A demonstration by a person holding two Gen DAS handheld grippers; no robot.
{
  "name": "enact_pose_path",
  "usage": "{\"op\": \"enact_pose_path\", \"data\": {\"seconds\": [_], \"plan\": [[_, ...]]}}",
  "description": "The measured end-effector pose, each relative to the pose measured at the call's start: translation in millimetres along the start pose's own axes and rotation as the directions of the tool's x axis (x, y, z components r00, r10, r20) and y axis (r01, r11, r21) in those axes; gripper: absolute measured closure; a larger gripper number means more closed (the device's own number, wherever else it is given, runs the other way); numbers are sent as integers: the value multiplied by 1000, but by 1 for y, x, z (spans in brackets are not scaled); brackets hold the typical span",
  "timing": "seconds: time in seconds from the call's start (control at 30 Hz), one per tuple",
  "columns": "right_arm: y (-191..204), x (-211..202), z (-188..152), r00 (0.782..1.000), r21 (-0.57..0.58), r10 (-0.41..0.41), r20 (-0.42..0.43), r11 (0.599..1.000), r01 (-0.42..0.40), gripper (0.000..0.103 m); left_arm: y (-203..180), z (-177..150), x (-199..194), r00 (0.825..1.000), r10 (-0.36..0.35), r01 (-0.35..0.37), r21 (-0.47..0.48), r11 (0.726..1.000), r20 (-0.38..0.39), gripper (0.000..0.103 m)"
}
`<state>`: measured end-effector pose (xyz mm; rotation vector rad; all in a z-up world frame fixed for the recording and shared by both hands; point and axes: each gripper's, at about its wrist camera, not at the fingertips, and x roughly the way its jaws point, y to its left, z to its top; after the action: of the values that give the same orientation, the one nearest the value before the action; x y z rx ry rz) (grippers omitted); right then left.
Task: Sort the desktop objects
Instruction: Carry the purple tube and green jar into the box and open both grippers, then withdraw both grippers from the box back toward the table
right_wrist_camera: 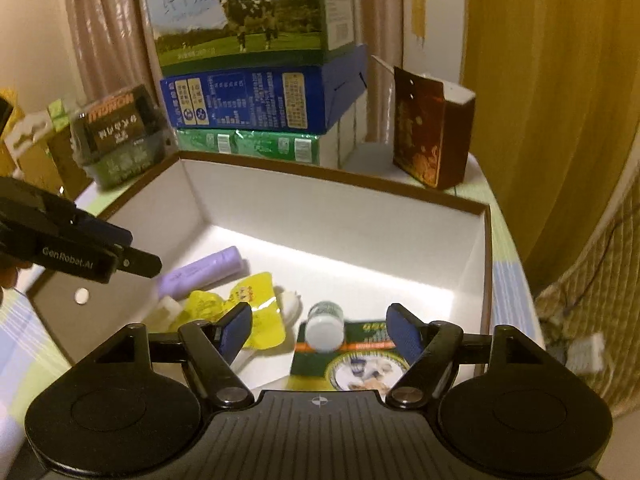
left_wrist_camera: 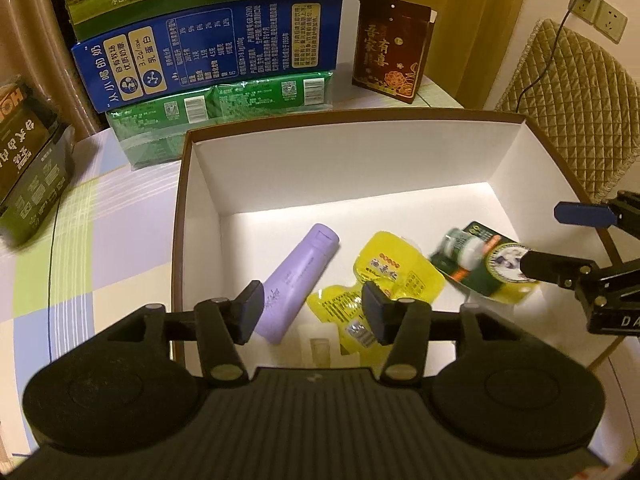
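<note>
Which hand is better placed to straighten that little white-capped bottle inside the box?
Right, probably. The right gripper is open with the small bottle lying between its fingers, on the green packet. The left gripper is also open but sits over the purple tube and yellow pouches, farther away.

Layout of the tabletop. A brown-rimmed white cardboard box [left_wrist_camera: 208, 184] sits on the checked tablecloth [left_wrist_camera: 100, 248]. Inside it, left to right, lie a lilac plastic tube [left_wrist_camera: 298, 280], yellow foil sachets [left_wrist_camera: 396, 276], and a small white-capped bottle [right_wrist_camera: 325, 326] resting on a green printed packet [right_wrist_camera: 360, 360]. Behind the box stands a stack of milk cartons [left_wrist_camera: 208, 52]; right of the stack, a dark red gift bag [left_wrist_camera: 390, 46].
</note>
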<state>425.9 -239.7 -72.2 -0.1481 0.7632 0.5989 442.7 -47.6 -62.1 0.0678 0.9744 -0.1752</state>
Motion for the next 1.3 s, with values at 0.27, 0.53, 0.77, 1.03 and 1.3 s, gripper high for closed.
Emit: {"op": "enact_pose_path", "data": {"seconds": [0.27, 0.53, 0.77, 1.03, 1.3], "plan": [[-3, -17, -6, 1000, 81, 24, -17, 996, -22, 11, -5, -8, -15, 1000, -6, 6, -5, 1000, 2, 38], [3, -34, -12, 1000, 115, 17, -20, 993, -15, 2, -9, -17, -40, 1000, -6, 7, -15, 1000, 28, 24], [8, -52, -16, 1000, 146, 8, -8, 989, -7, 2, -9, -30, -62, 999, 5, -4, -25, 1000, 38, 20], [19, -77, -20, 1000, 170, 17, 18, 985, -20, 2, -8, -49, -92, 998, 6, -3, -44, 999, 63, 18], [30, -98, -31, 999, 170, 23, 35, 985, -29, 2, -12, -66, -118, 997, 9, -5, -45, 999, 81, 17]]}}
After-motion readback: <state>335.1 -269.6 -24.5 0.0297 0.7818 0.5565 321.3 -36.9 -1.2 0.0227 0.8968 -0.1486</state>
